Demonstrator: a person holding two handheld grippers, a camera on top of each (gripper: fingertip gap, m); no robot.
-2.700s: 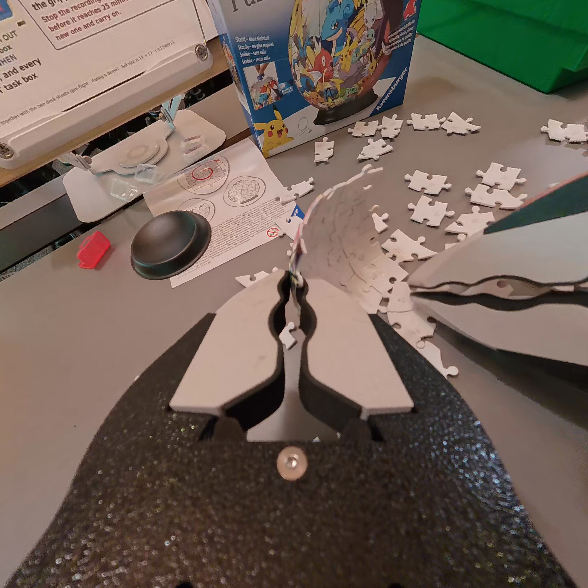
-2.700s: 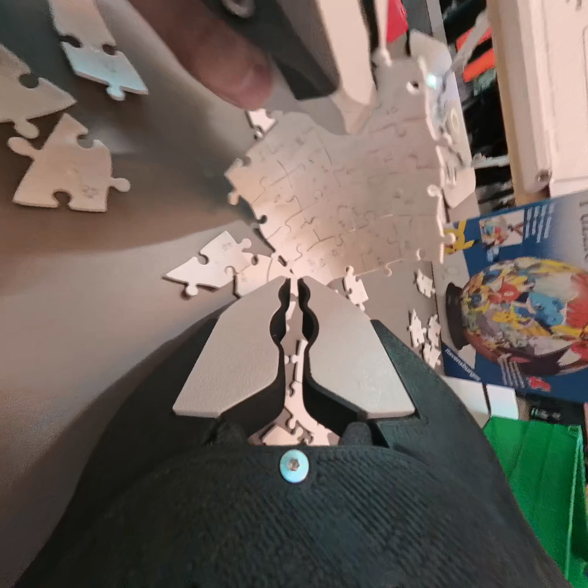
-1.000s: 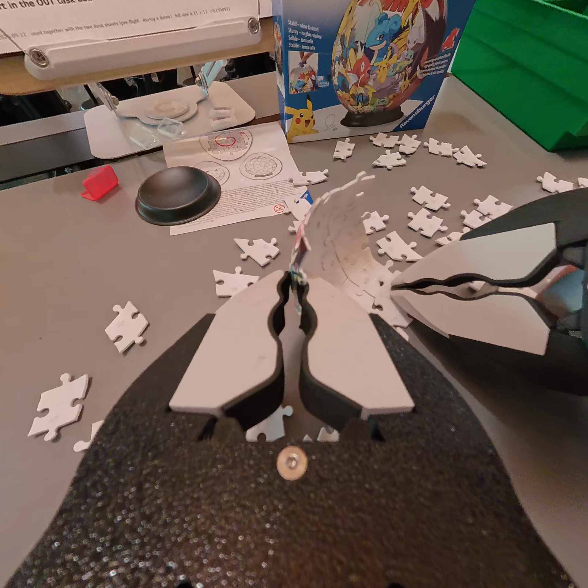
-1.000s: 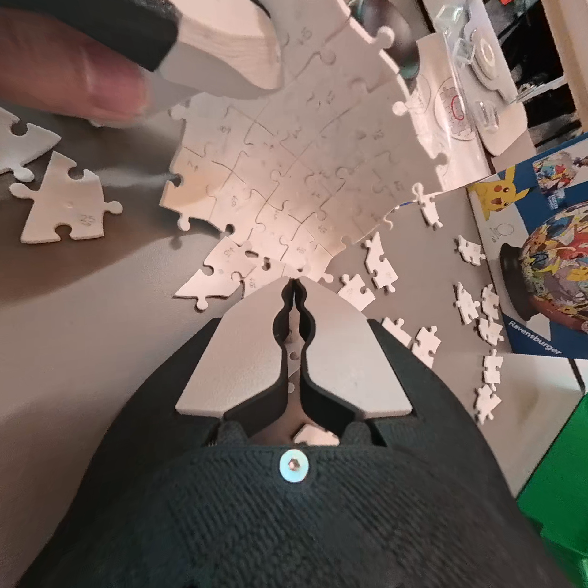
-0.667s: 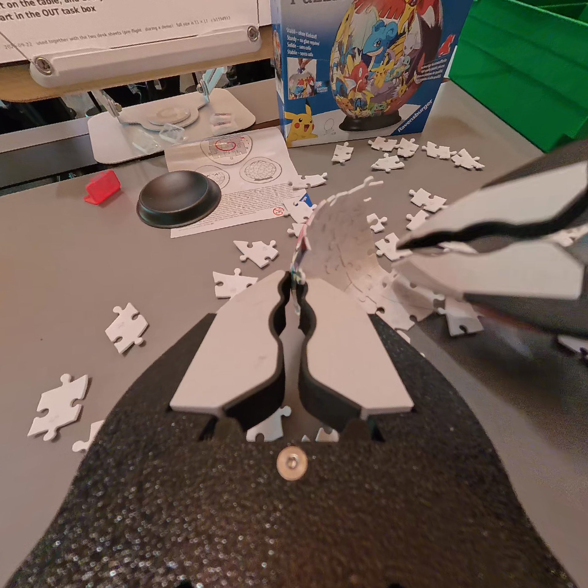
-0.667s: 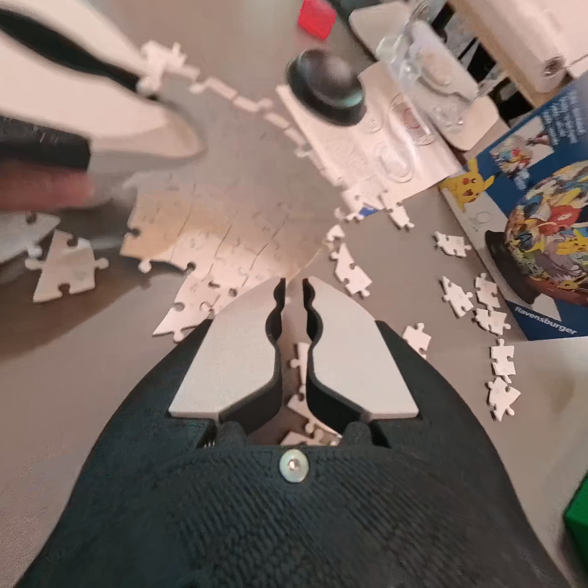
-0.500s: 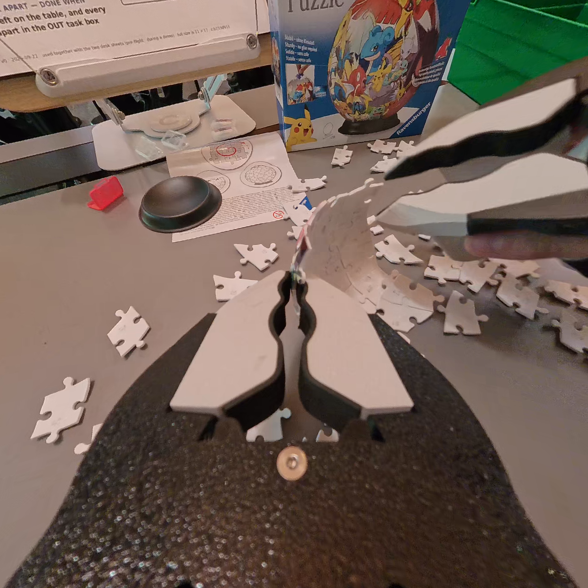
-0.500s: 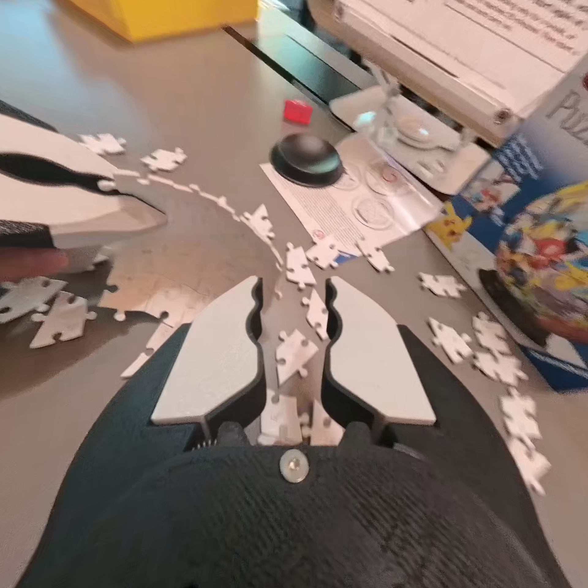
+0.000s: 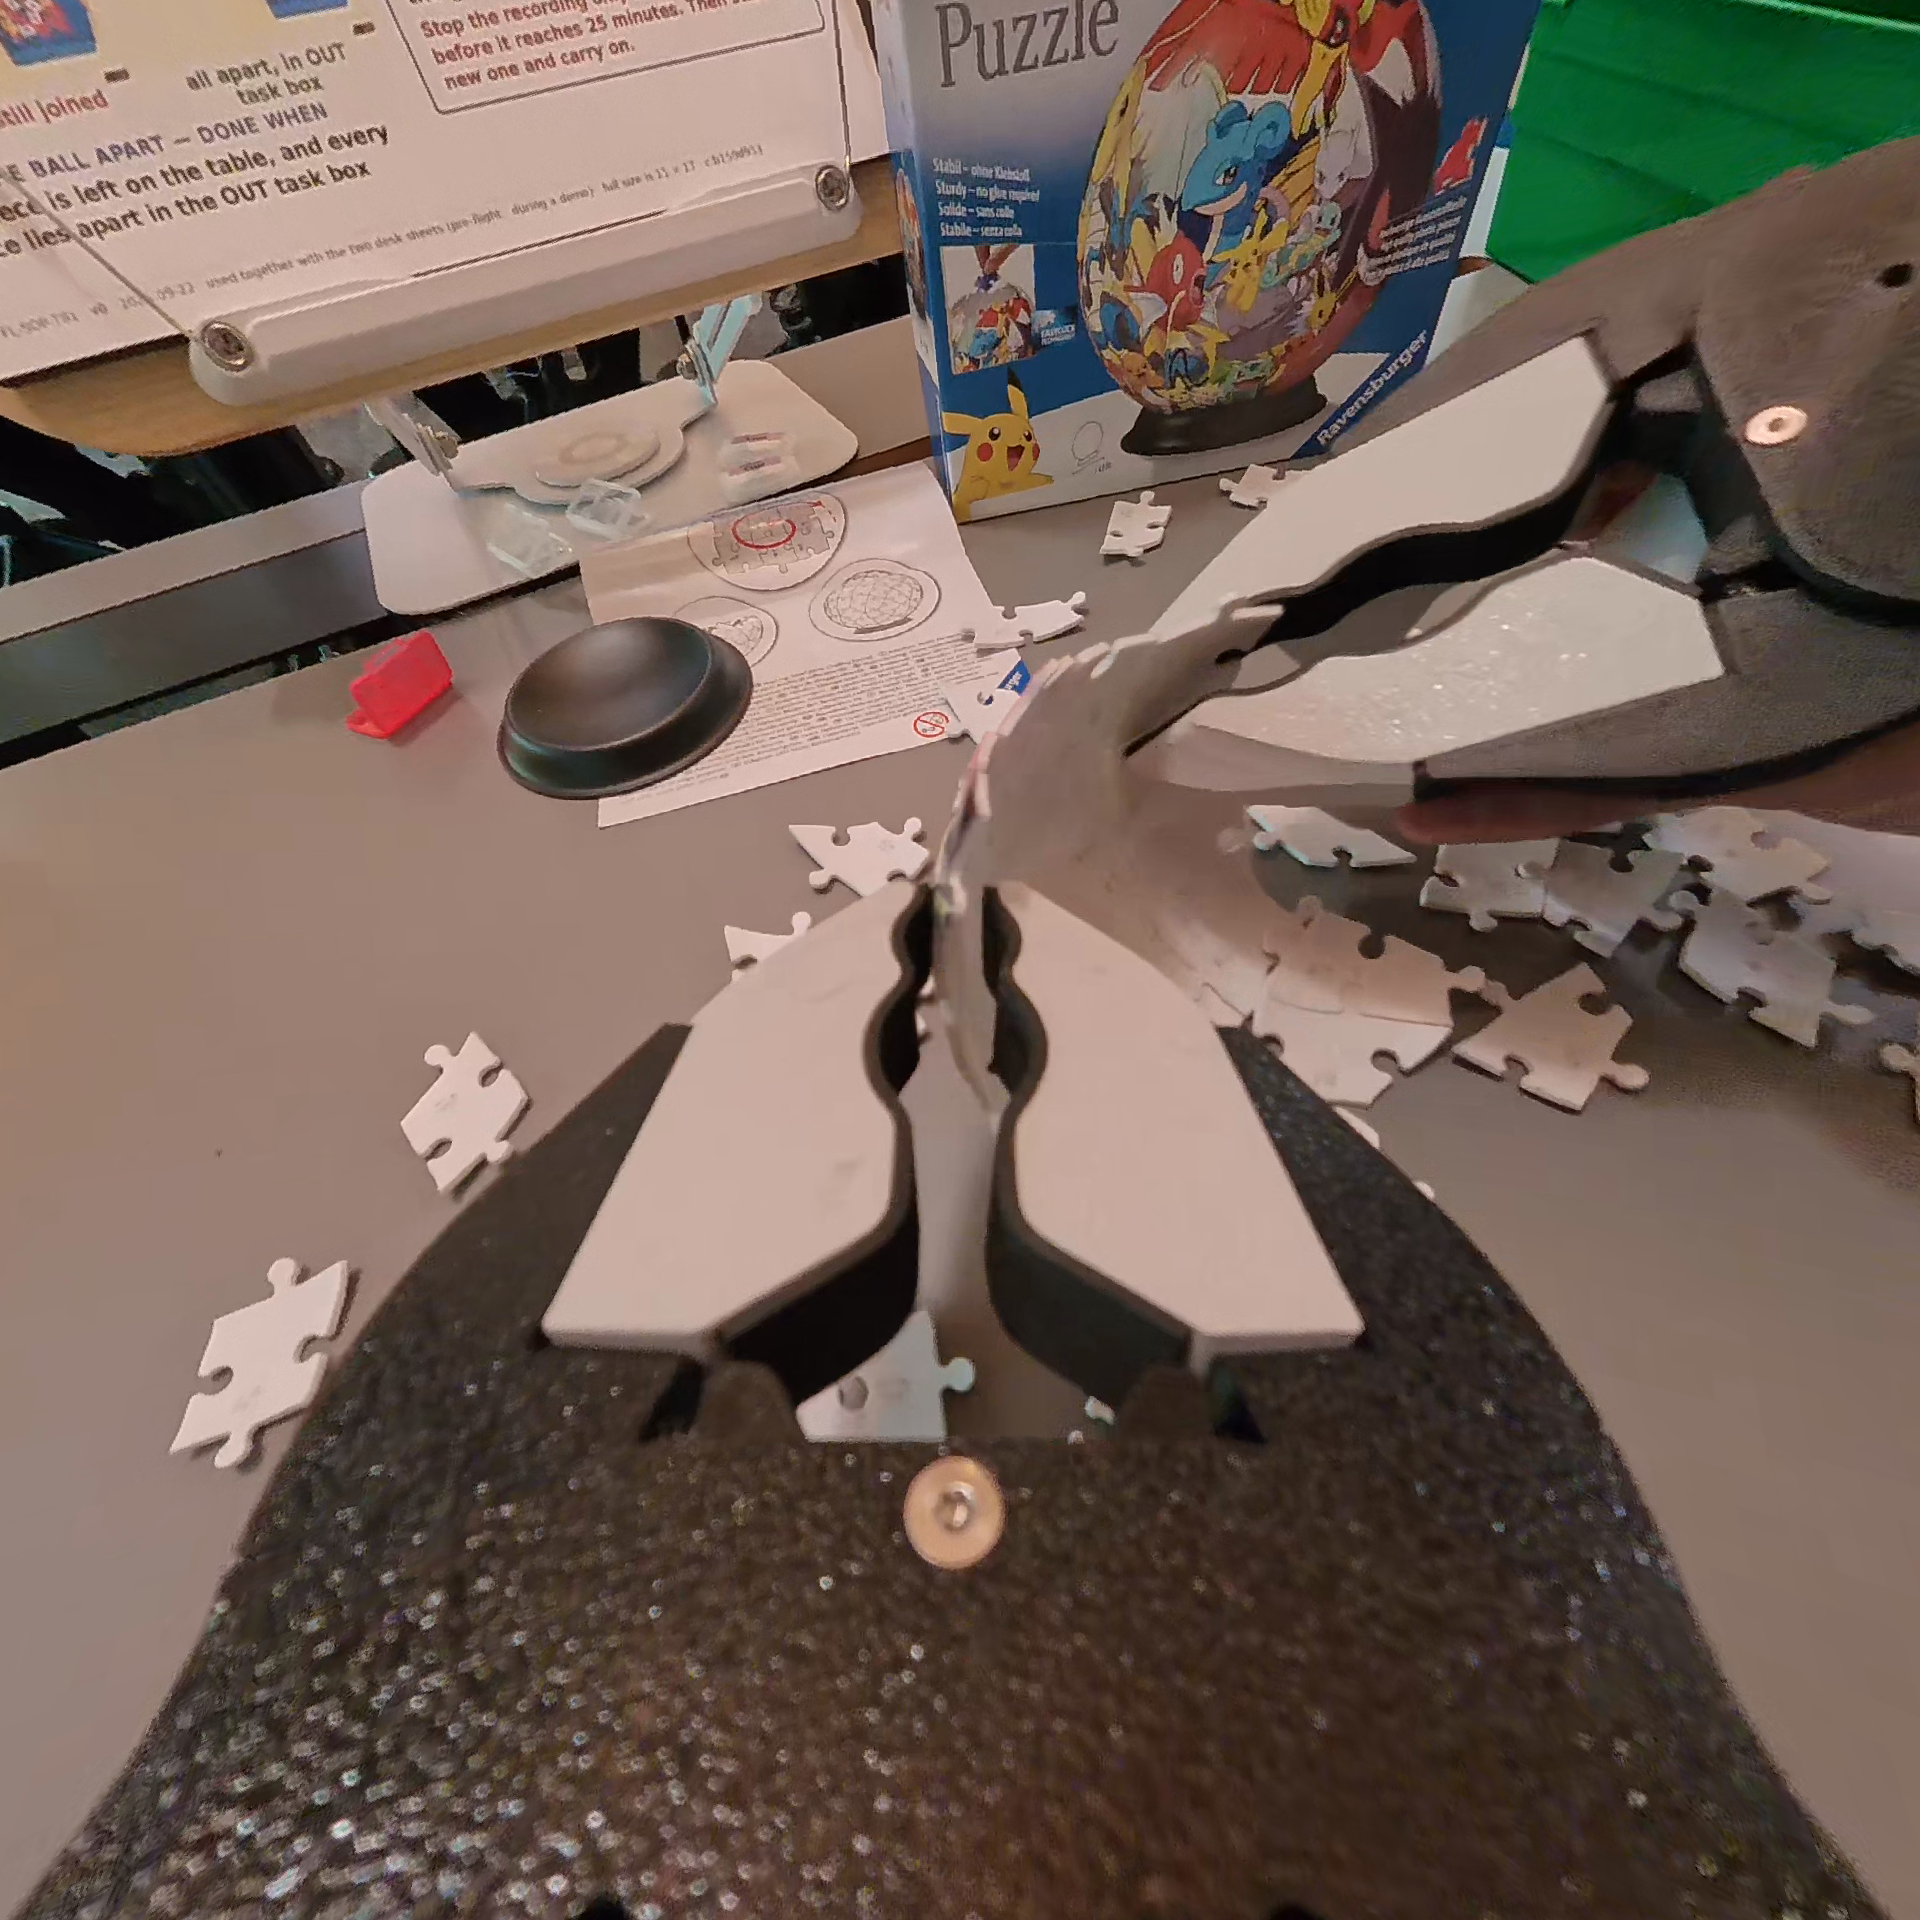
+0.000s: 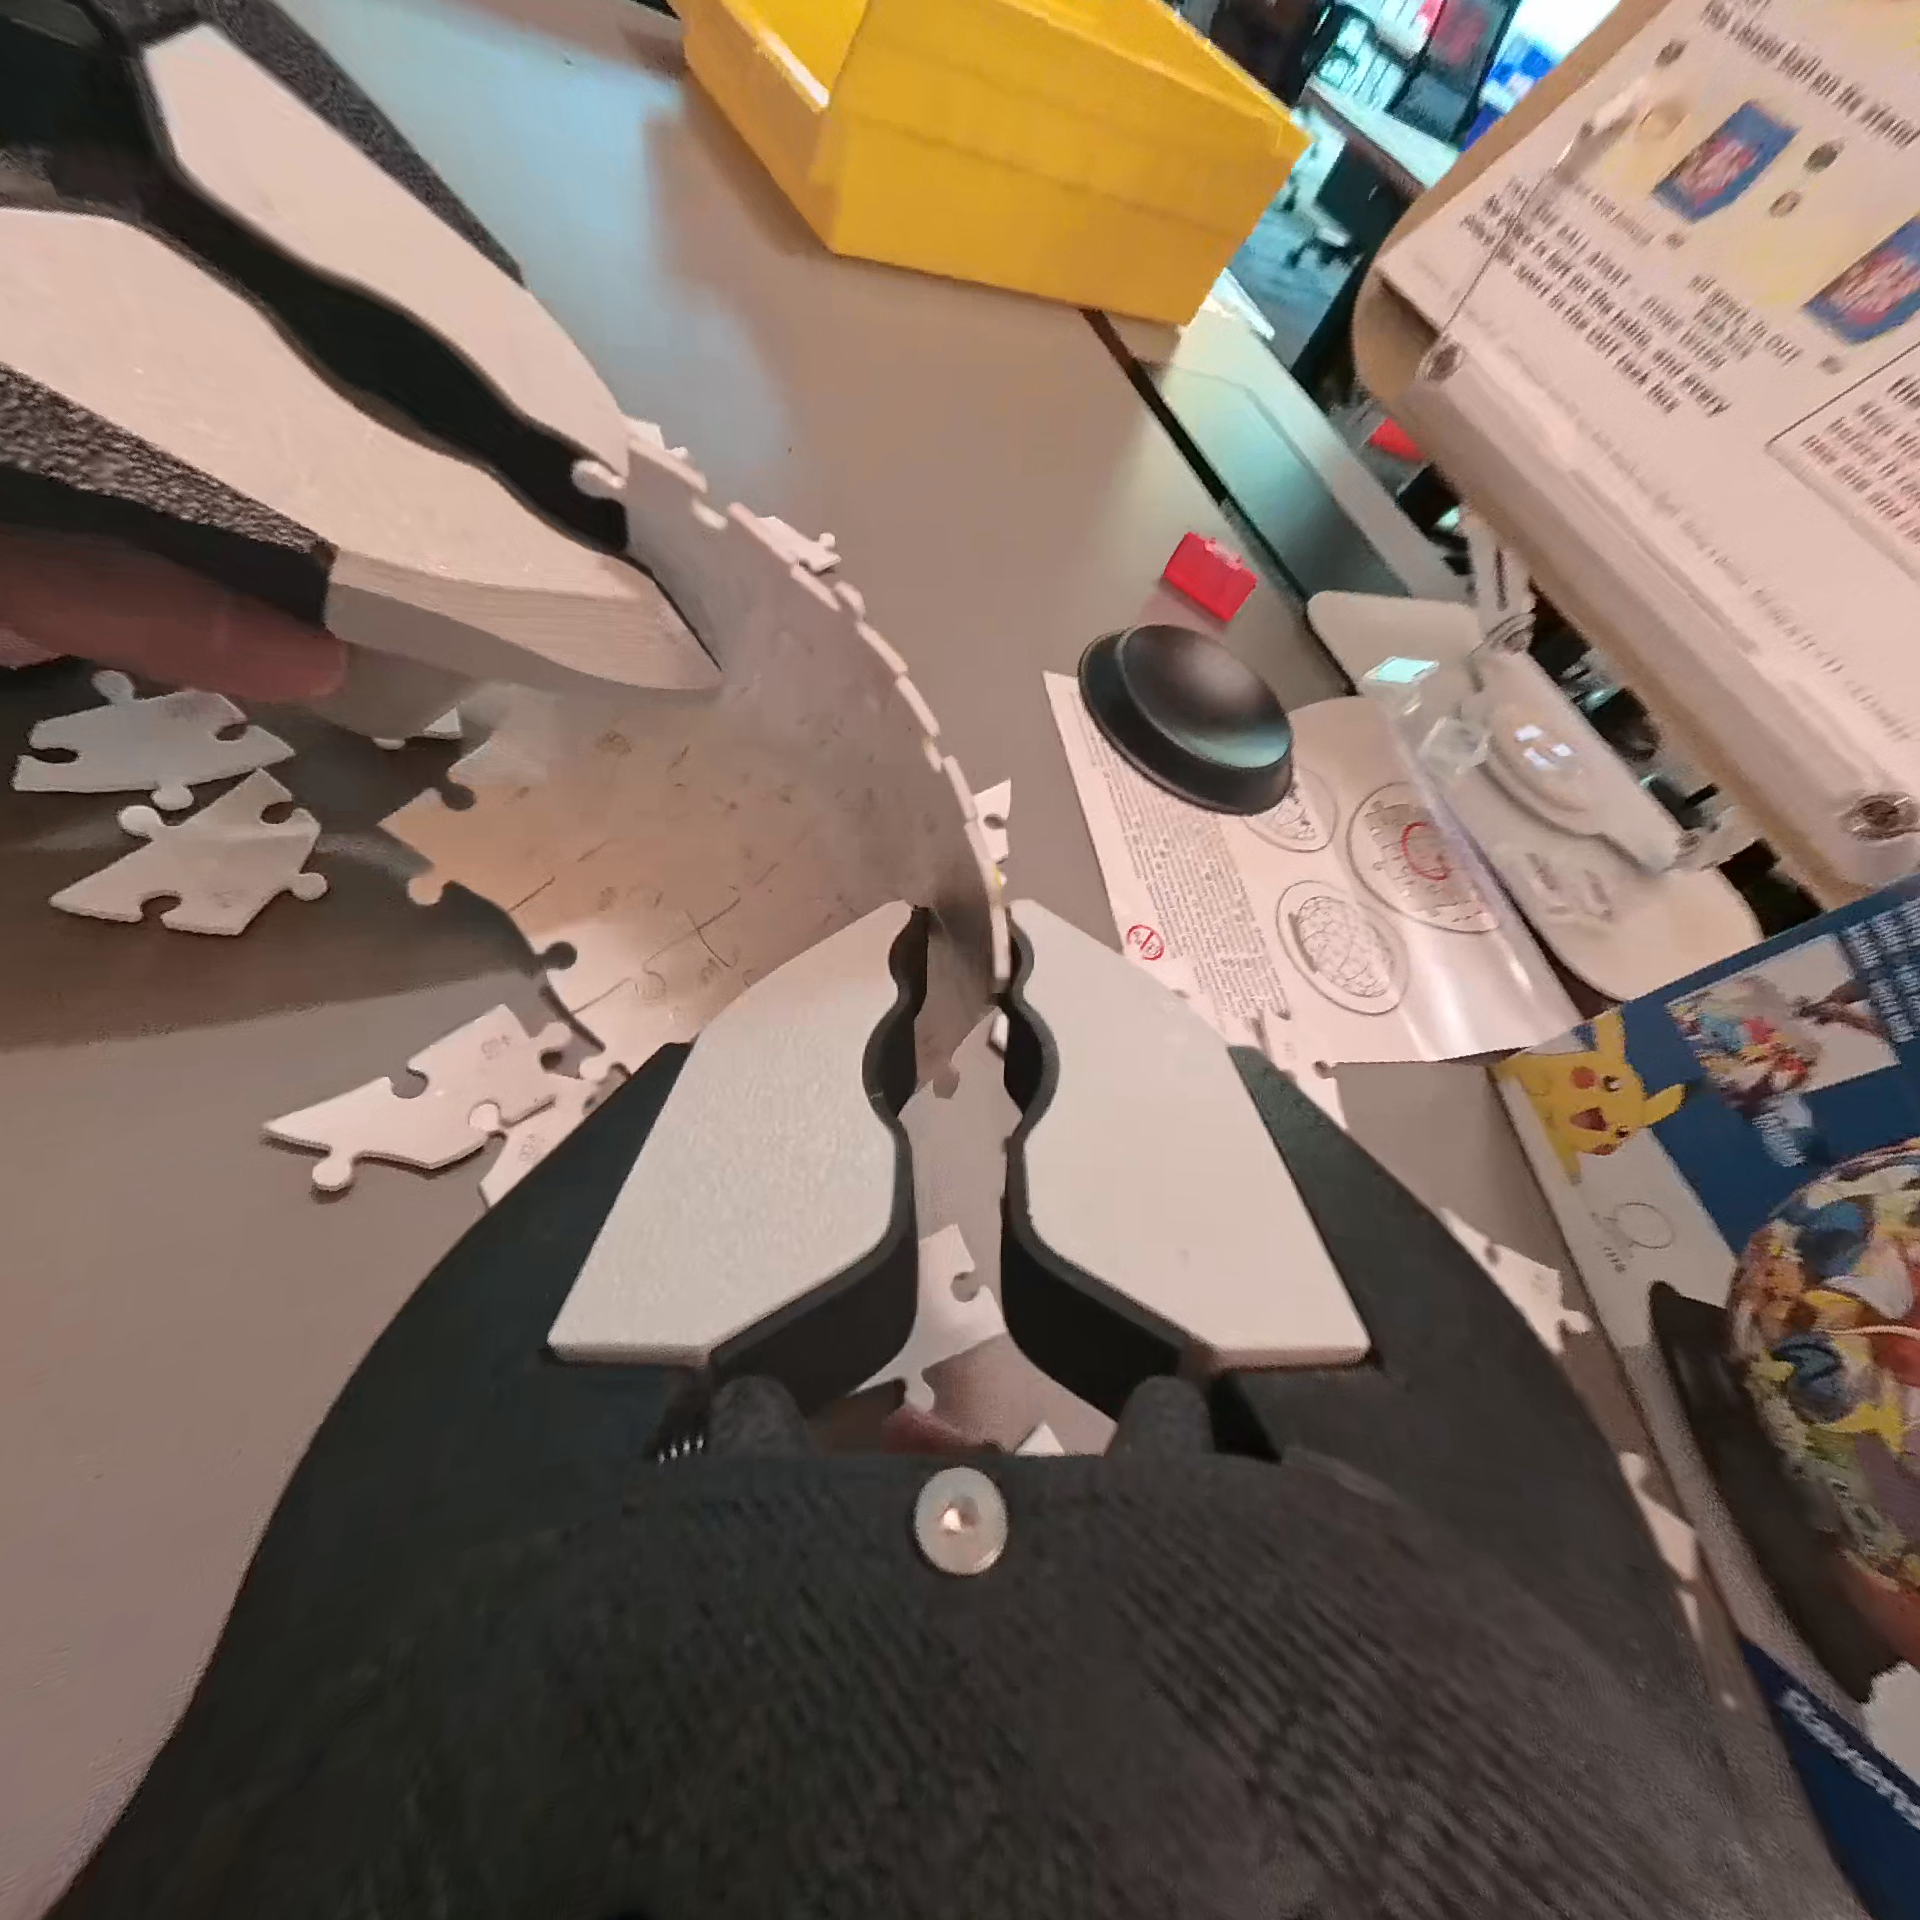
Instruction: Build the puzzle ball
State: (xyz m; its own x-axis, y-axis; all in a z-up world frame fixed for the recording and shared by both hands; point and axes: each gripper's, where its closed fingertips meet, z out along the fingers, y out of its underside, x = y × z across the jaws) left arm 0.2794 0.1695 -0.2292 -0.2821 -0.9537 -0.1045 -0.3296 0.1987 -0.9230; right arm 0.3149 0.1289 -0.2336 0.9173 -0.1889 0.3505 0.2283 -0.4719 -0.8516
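Item: curved white shell of joined jigsaw pieces point(image 10: 727, 810), blank side showing, printed side outward. Position: raised on edge above the grey table point(image 9: 312, 935), spanning the two claws, its lower rim near or on the loose pieces.

Left gripper point(image 9: 956, 904): jaws nearly together around one rim of the shell. A thin dark slit shows beside the rim, so whether the pads press cannot be told.

Right gripper point(image 10: 961, 935): jaws narrowed onto the opposite rim, which runs slantwise between them and meets both fingertips, so it reads as pinched. Two opposed holds would explain why the shell keeps its arch and stands clear of the top.

Around it: scattered loose white jigsaw pieces point(image 9: 1538, 1029), mostly face down, thickest under and to the right of the shell; round black dish-shaped stand point(image 9: 623, 696) resting on a printed white leaflet with globe diagrams point(image 9: 831, 623); small red plastic clip point(image 9: 400, 681).

Rear of the table: upright blue puzzle box with a coloured ball picture point(image 9: 1195, 229); green bin point(image 9: 1683, 135); yellow bin point(image 10: 997, 156); white printed sheet in a clamp holder point(image 9: 416, 156) on a clear-footed base.

Room: cluttered workshop beyond, indistinct
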